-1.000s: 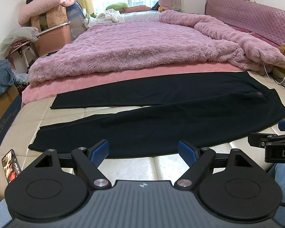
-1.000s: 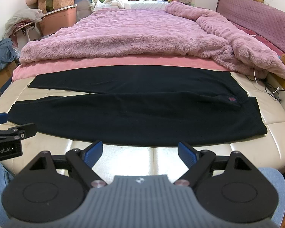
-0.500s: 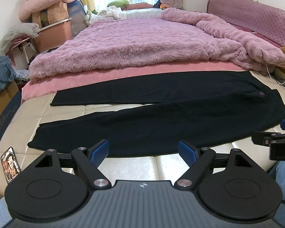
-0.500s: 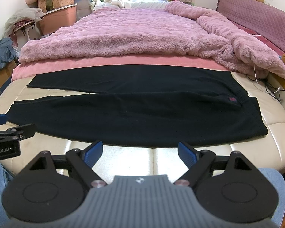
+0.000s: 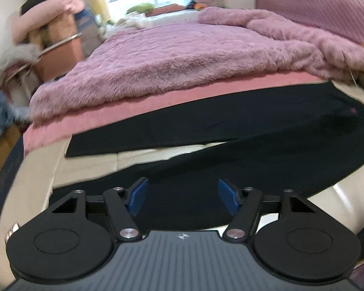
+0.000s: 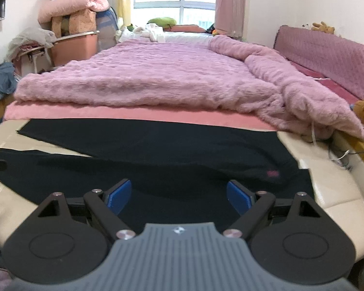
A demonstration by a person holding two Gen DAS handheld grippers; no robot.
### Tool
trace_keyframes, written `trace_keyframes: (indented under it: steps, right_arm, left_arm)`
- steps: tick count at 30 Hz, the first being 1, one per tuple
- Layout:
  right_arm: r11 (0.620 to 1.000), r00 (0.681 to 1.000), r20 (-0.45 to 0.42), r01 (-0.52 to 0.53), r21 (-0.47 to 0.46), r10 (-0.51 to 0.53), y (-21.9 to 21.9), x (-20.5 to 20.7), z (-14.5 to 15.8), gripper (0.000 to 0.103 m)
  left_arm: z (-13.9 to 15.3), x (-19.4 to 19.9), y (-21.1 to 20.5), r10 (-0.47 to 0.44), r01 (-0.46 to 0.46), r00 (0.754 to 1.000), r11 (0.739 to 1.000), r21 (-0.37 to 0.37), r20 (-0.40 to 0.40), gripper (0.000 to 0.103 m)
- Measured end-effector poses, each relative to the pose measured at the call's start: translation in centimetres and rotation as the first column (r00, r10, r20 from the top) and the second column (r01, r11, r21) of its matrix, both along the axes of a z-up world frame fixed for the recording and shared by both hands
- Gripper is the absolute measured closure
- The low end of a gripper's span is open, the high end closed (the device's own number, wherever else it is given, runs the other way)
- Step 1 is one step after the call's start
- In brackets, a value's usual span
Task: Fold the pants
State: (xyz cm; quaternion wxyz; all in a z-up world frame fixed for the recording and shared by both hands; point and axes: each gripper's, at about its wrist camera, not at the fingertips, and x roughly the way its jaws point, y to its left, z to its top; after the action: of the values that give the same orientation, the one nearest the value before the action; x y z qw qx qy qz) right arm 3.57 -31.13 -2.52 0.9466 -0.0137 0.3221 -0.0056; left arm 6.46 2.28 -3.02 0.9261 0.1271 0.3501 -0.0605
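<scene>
The bed (image 6: 337,194) fills almost all that I see, with its cream quilted mattress bare at the near edge. A big fluffy pink blanket (image 6: 157,77) covers the far part of it, and under the blanket a flat pink sheet (image 6: 133,114) shows as a band.

The black pants (image 6: 182,150) lie spread flat on the cream part, just in front of the pink sheet. The two legs go to my left and open a little from each other, so a wedge of mattress shows between them; the waist is at my right, where I see a small pink label (image 6: 272,173). In the left view the pants (image 5: 230,131) look the same, but this picture is blurred.

My right gripper (image 6: 179,195) is over the near leg, close to the waist end, and its blue pads (image 6: 119,195) stand wide apart, with nothing between them. My left gripper (image 5: 182,194) is over the near leg more toward the ankle, also wide, and it holds nothing. I cannot tell if either gripper touches the cloth.
</scene>
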Motion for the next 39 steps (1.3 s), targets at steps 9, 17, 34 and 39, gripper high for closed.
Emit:
trace_keyframes:
  steps: [9, 17, 34, 39]
  right_arm:
    - [0.994, 0.991, -0.136, -0.004, -0.11, -0.011, -8.6, 4.2, -2.9, 0.048]
    - [0.987, 0.958, -0.277, 0.029, -0.156, -0.072, -12.5, 5.7, -6.9, 0.053]
    - [0.983, 0.928, -0.368, -0.016, -0.185, -0.054, -16.1, 6.6, -8.7, 0.058]
    - [0.962, 0.888, -0.452, -0.189, -0.197, 0.082, -17.6, 6.7, -8.6, 0.065]
  left_arm:
    - [-5.1, 2.8, 3.4, -0.31, 0.336, 0.941, 0.903, 0.267, -0.137, 0.04]
    - [-10.0, 1.2, 6.1, -0.322, 0.432, 0.899, 0.764, 0.479, -0.298, 0.042]
    - [-12.3, 2.6, 6.3, -0.23, 0.406, 0.907, 0.698, 0.59, -0.352, 0.099]
    - [-11.7, 4.2, 6.0, -0.115, 0.266, 0.948, 0.8, 0.537, -0.298, 0.103]
